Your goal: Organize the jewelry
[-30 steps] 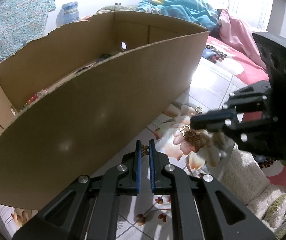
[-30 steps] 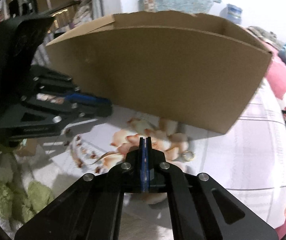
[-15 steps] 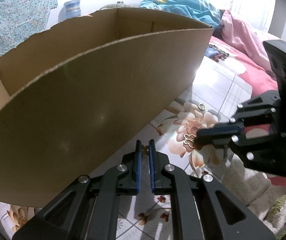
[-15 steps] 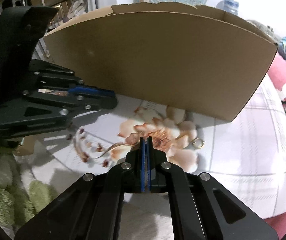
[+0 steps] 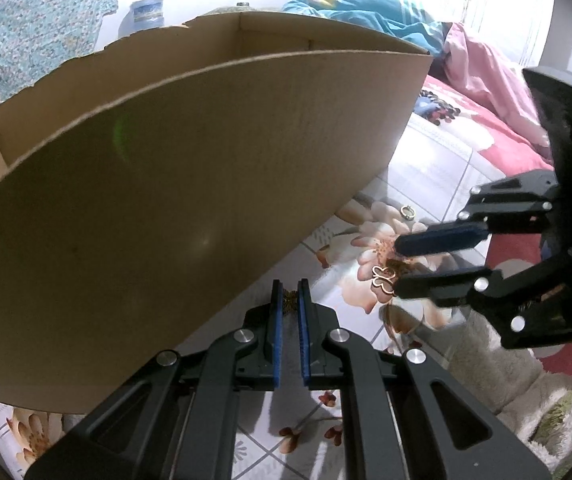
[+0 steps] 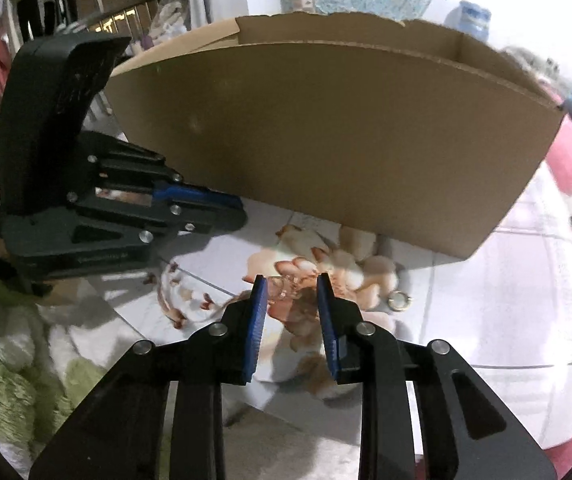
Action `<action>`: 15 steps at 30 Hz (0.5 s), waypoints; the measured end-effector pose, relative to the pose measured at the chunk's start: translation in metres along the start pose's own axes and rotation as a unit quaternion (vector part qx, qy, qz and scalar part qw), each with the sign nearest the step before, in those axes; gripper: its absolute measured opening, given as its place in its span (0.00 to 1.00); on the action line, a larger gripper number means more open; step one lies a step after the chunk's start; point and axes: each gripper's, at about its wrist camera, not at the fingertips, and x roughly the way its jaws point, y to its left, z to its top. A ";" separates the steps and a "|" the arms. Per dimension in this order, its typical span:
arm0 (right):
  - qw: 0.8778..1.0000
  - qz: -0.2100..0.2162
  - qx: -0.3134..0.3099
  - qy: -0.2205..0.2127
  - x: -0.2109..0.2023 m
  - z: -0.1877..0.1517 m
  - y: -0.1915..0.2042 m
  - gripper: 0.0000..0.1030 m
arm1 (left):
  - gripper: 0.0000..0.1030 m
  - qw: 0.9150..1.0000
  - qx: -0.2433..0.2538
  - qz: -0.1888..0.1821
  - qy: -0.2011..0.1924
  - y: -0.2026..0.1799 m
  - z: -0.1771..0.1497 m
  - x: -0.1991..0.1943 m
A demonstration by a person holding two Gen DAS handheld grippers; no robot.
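My left gripper (image 5: 289, 294) sits low in the centre of its own frame, its blue fingers (image 5: 276, 320) pinched close on a small gold trinket (image 5: 288, 299) right at their tips, just in front of the cardboard box (image 5: 190, 184) that fills the left and middle of the view. My right gripper (image 6: 291, 294) is spread wide, fingers (image 6: 257, 320) released and holding nothing; between their tips in the lower middle of its frame lies a thin gold butterfly charm (image 6: 282, 288) on the floral tiled floor (image 6: 486, 300). In the left view that charm (image 5: 383, 280) shows right of centre, just beside the lower finger tip of the right gripper (image 5: 400, 264), which comes in from the right edge. Whether metal touches finger I cannot tell. A gold ring (image 6: 400, 301) rests on the floor to the right of my right fingers, near the box's lower corner; in the left view it (image 5: 407, 212) lies above the right gripper.
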 end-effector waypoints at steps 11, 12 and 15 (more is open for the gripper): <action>1.000 0.000 0.017 -0.008 0.003 -0.006 -0.002 0.27 | 0.06 1.000 -0.001 -0.004 -0.001 0.000 -0.001 -0.001; 1.000 -0.002 0.015 -0.007 0.004 -0.004 -0.003 0.26 | 0.06 1.000 0.000 -0.004 -0.001 0.000 -0.001 -0.001; 1.000 0.011 0.003 0.002 0.010 -0.003 0.005 0.26 | 0.06 1.000 -0.002 -0.004 0.000 0.000 -0.001 -0.002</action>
